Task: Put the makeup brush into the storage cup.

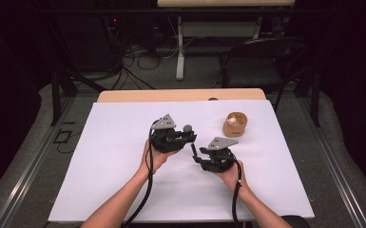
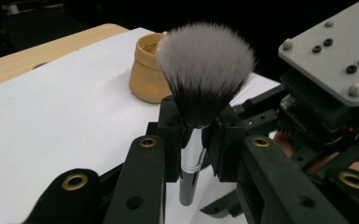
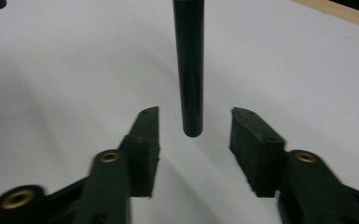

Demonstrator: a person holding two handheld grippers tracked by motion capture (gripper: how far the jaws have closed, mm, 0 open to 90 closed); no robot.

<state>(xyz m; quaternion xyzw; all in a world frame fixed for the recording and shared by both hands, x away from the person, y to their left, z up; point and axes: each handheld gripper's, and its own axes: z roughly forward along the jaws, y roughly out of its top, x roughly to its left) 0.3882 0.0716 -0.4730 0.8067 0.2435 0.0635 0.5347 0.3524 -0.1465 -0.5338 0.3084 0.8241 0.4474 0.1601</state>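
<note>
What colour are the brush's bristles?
The bristles are black at the base, fading to white tips; clearest in the left gripper view.

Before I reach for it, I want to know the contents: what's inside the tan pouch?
The tan pouch stands open with something pale inside; the brush in the left hand-held gripper hides most of its opening.

Dark room, black chair (image 1: pixel 261 59) behind table (image 1: pixel 123 96).

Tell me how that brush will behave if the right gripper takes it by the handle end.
The brush has a smooth, glossy round handle, so it may slip or twist between the jaws. Its bristle head looks soft and will likely splay at any touch. It looks thin and probably light; the left gripper holds it by the ferrule alone. Set down, it would probably roll.
</note>
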